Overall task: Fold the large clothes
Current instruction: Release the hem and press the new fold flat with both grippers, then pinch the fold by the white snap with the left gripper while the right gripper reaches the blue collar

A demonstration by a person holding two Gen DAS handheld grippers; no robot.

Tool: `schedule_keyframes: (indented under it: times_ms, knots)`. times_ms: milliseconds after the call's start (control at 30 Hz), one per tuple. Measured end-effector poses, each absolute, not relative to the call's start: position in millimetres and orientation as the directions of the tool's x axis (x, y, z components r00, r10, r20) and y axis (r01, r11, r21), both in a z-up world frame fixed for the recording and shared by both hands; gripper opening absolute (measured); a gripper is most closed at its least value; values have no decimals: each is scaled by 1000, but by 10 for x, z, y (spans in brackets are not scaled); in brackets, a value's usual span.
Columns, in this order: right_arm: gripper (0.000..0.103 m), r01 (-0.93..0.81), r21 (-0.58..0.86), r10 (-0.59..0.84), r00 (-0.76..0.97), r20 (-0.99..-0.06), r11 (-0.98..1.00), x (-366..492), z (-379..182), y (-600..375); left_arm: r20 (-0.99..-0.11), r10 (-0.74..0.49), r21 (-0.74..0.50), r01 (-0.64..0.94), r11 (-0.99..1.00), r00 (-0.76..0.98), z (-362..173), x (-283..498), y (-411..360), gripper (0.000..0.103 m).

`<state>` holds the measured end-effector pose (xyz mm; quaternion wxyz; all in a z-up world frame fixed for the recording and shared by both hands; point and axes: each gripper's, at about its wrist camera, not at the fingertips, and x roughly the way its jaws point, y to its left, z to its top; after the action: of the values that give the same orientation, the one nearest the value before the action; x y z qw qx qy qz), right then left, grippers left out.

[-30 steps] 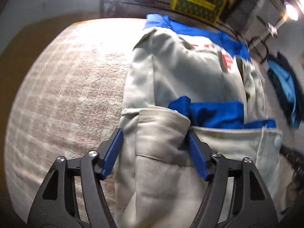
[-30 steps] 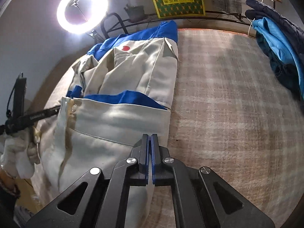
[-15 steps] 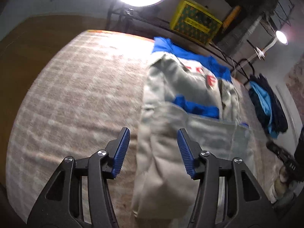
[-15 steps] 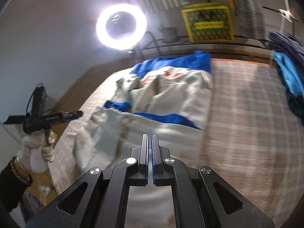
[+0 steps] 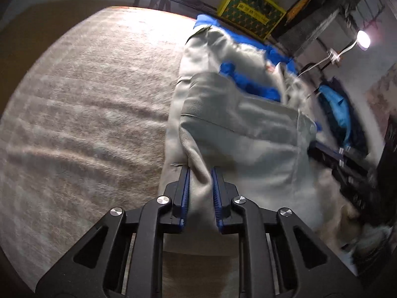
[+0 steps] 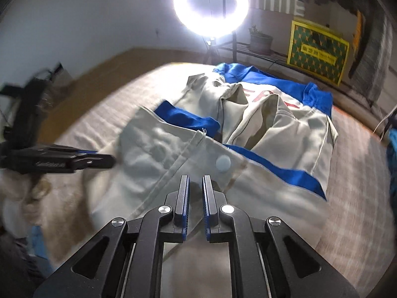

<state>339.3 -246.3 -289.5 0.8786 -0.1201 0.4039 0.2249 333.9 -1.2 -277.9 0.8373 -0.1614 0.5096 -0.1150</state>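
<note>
Checked bedcover (image 5: 86,104) lies under a grey-and-blue jacket (image 6: 273,129), folded and rumpled. Left gripper (image 5: 200,173) pinches its near edge; right gripper (image 6: 196,181) stands slightly parted over cloth, grip unclear.

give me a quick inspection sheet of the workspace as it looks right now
surface: checked beige blanket, wrinkled to the left of the garment.
job's things: grey and blue jacket lying partly folded, near hem gathered toward both grippers.
clutter: pile of blue clothes at the right edge.
grippers: left gripper closed on a fold of the jacket's near edge; right gripper narrowly parted over the hem near a white snap button, grip unclear.
cables: white cord hanging by the lamp.
surroundings: ring light on a stand, yellow crate on a rack, small lamp.
</note>
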Motion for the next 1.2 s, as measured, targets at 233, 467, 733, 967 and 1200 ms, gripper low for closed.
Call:
schedule_keyframes:
  times_ms: [233,467,733,967,1200]
  knots:
    - [9,-473,-49,239,529,-815,879,3520,-3081,-2414,-819,-362,-377,59,924,445,-2787,3353,-3,19]
    - [40,-511,178,472,531,-704,841,3451,-2544,-3098,-766,-353,-350,112,930,537,-2251,3321,4,19]
    - [41,-252,238,346,666,-661,938,4308,-2211,-3960,-729,-425,-353,236,905,537,-1962,3548,-577,19]
    - [41,-201,94,208,676,-707,975,5222,-2143,-3909,-774,-426,-312,304,900,468,-2406,3839,-1113,19]
    - [47,-233,69,202,618,-760,970,5988,-2399,-3882,-749,-477,-338,354,872,460,-2742,3925,-1142,20]
